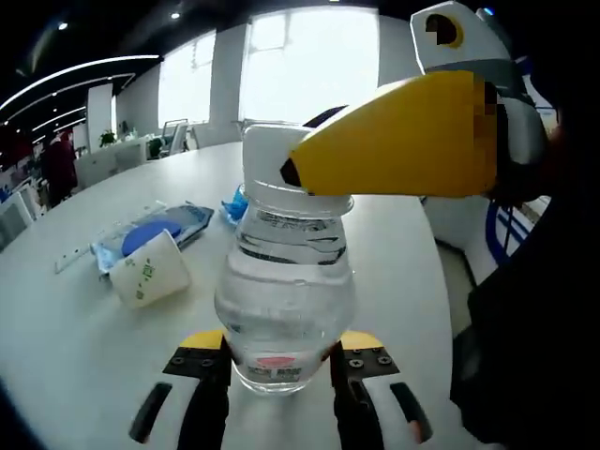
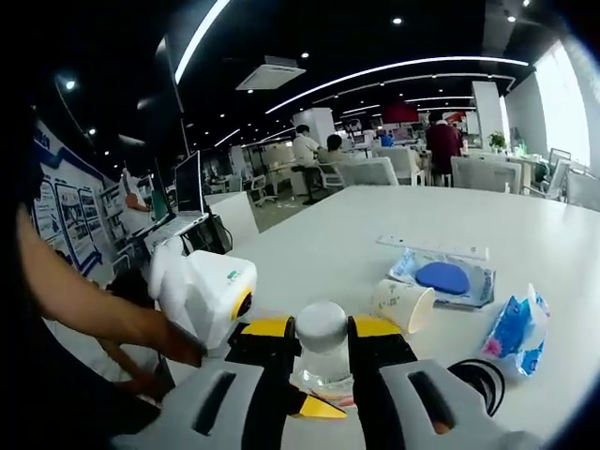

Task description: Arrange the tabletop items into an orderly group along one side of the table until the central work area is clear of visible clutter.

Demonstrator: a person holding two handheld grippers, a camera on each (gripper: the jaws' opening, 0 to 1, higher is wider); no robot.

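Note:
A clear water bottle (image 1: pixel 286 272) with a white cap stands upright on the white table (image 1: pixel 56 356). My left gripper (image 1: pixel 281 361) is shut on its base, one jaw on each side. My right gripper (image 1: pixel 298 150) comes in from the right, its yellow jaw across the neck just under the cap. In the right gripper view I look down on the bottle (image 2: pixel 323 367), and my right gripper (image 2: pixel 322 328) is shut on the cap. A paper cup (image 1: pixel 150 270) (image 2: pixel 405 305) lies on its side to the left of the bottle.
A flat pack with a blue round lid (image 1: pixel 155 232) (image 2: pixel 445 278) lies behind the cup, beside a white strip (image 1: pixel 70 258) (image 2: pixel 431 248). A blue packet (image 1: pixel 234 204) (image 2: pixel 516 333) sits near the bottle. A person's arm (image 2: pixel 94 314) reaches in. Chairs and people fill the far office.

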